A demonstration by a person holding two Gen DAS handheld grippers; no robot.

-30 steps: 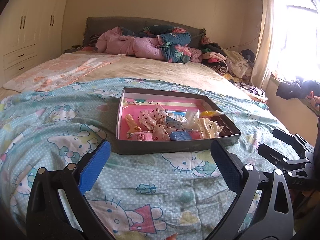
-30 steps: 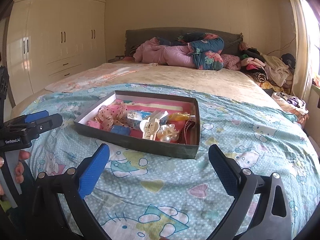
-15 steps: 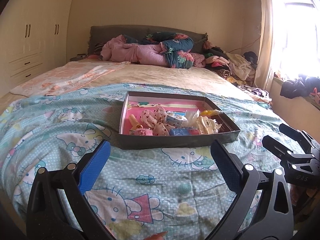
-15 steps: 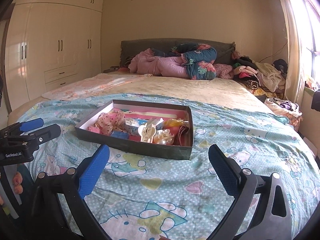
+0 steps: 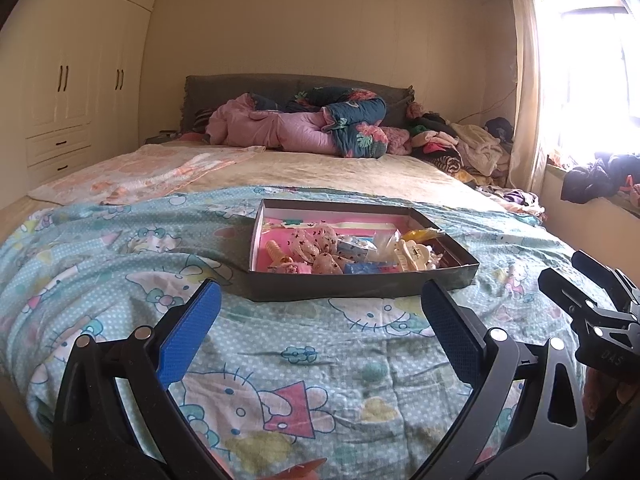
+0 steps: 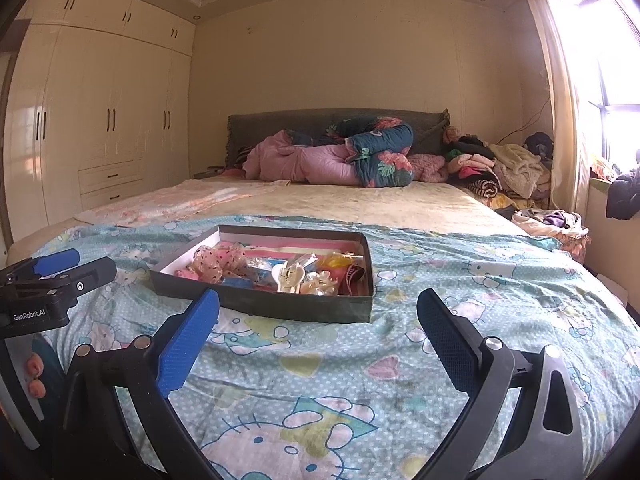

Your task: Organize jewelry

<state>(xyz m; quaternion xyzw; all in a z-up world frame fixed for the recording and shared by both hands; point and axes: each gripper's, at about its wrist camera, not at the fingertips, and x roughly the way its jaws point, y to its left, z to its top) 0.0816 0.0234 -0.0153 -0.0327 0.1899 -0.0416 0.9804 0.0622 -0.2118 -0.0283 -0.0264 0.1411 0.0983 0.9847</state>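
A shallow dark box (image 5: 360, 285) with a pink lining lies on the Hello Kitty blanket (image 5: 280, 360); it also shows in the right wrist view (image 6: 280, 304). It holds a heap of hair accessories: pink dotted bows (image 5: 312, 240), a cream claw clip (image 5: 412, 254), a blue item (image 5: 360, 268), a yellow packet (image 5: 420, 235). My left gripper (image 5: 320, 300) is open and empty, short of the box's near wall. My right gripper (image 6: 318, 308) is open and empty, also short of the box. Each gripper shows in the other's view: the right (image 5: 592, 300), the left (image 6: 56, 276).
Rolled pink and dark floral quilts (image 5: 312, 128) lie at the headboard. A clothes pile (image 5: 460, 148) sits at the bed's far right. A peach sheet (image 5: 132, 172) covers the far left. Wardrobes (image 6: 100, 120) stand on the left, a window ledge (image 5: 600, 192) on the right.
Both cameras have tilted up and drawn back slightly, so the box sits lower and smaller in view. Both grippers stay open and empty.
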